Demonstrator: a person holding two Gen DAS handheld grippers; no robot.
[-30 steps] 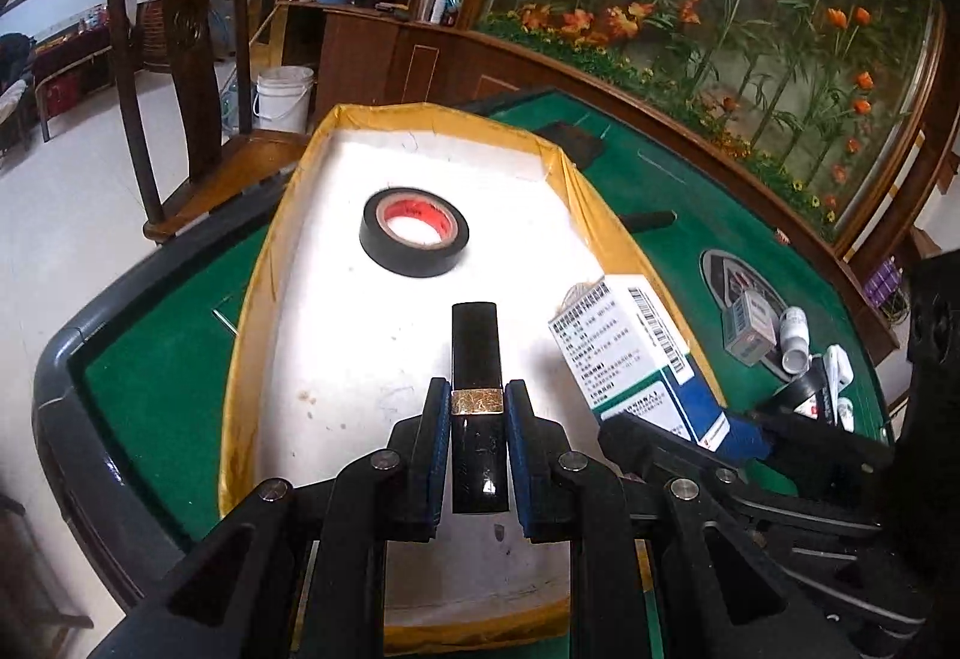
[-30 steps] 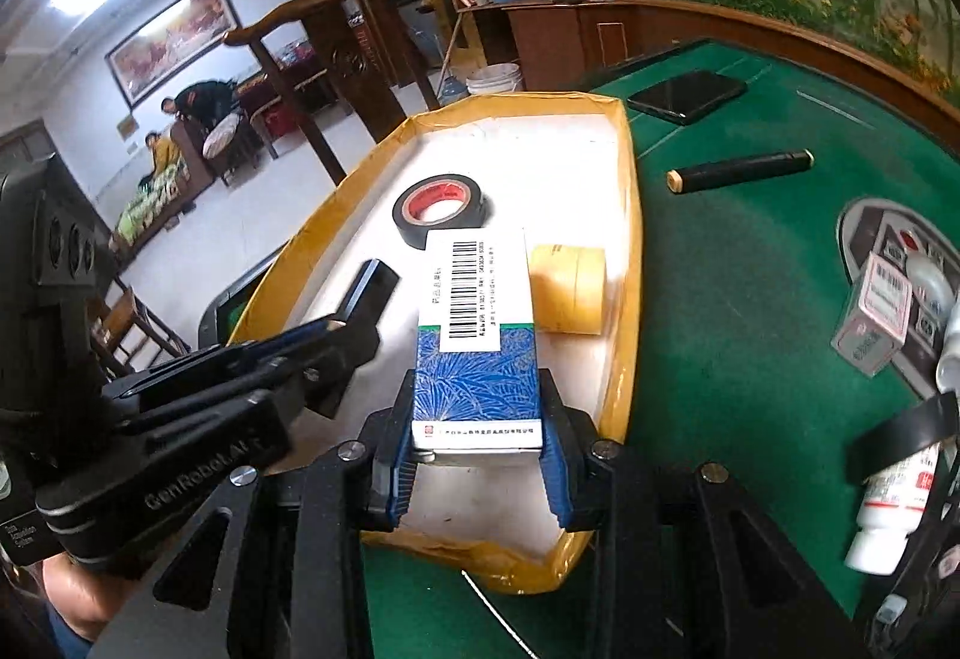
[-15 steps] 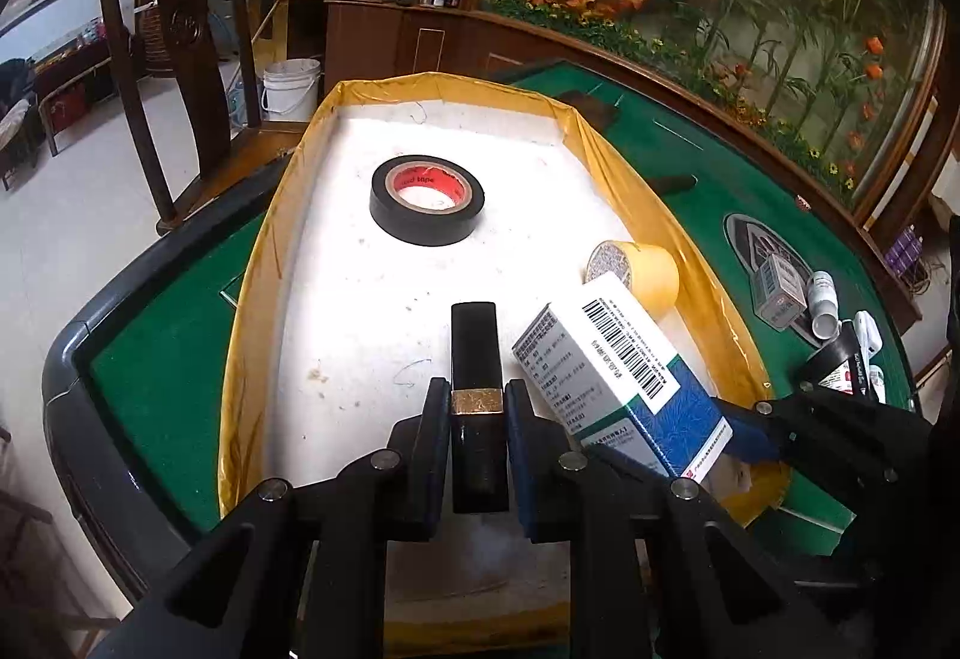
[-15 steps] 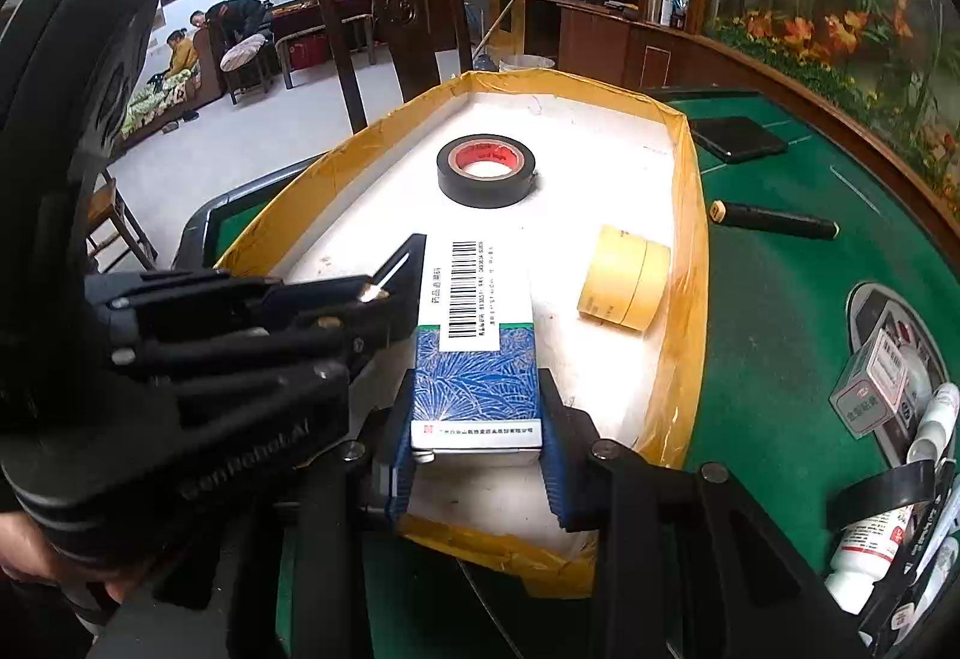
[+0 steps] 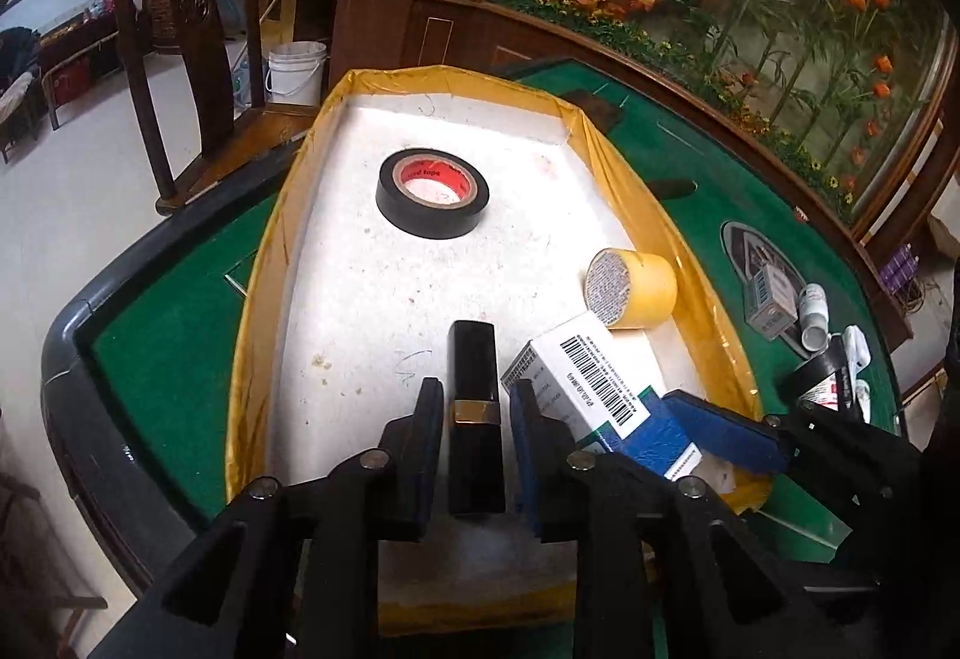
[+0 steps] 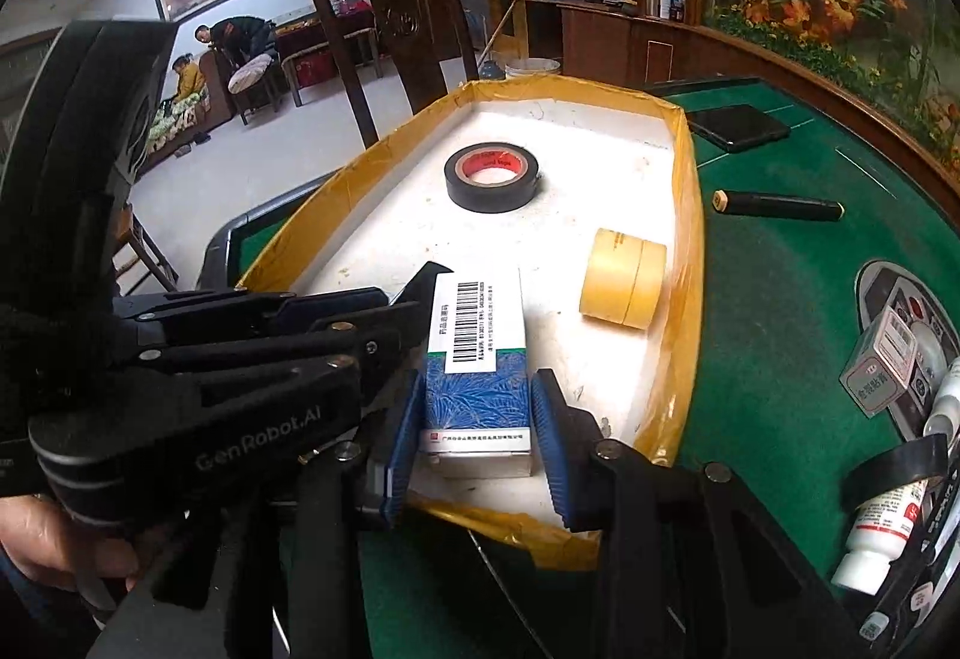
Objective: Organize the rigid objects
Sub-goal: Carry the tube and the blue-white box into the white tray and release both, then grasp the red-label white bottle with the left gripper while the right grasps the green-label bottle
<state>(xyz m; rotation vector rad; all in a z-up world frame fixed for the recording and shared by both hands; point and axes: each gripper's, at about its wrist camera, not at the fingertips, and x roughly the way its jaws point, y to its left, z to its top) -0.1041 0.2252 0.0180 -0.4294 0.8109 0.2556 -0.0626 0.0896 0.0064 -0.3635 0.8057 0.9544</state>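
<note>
A black lipstick tube [image 5: 474, 359] with a gold band lies on the white floor of the yellow-rimmed tray [image 5: 630, 179]. My left gripper [image 5: 475, 386] straddles it, jaws opening, with a slim gap on each side. Just to its right a blue-and-white barcode box [image 5: 594, 389] rests in the tray. In the right wrist view the box [image 6: 477, 335] lies between the blue pads of my right gripper [image 6: 478, 377], whose jaws are opening and no longer squeeze it. The left gripper's body hides the lipstick in that view.
A black tape roll [image 5: 432, 191] and a yellow tape roll [image 5: 633, 287] lie farther in the tray. On the green felt to the right are a black pen [image 6: 780, 206], a dark phone [image 6: 738, 125], a small box [image 6: 879, 368] and a white bottle [image 6: 882, 527]. A wooden chair [image 5: 180, 59] stands beyond the table.
Both grippers' jaws have widened: the left pads came off the lipstick tube and the right pads eased off the box, which now rests on the tray floor beside the lipstick.
</note>
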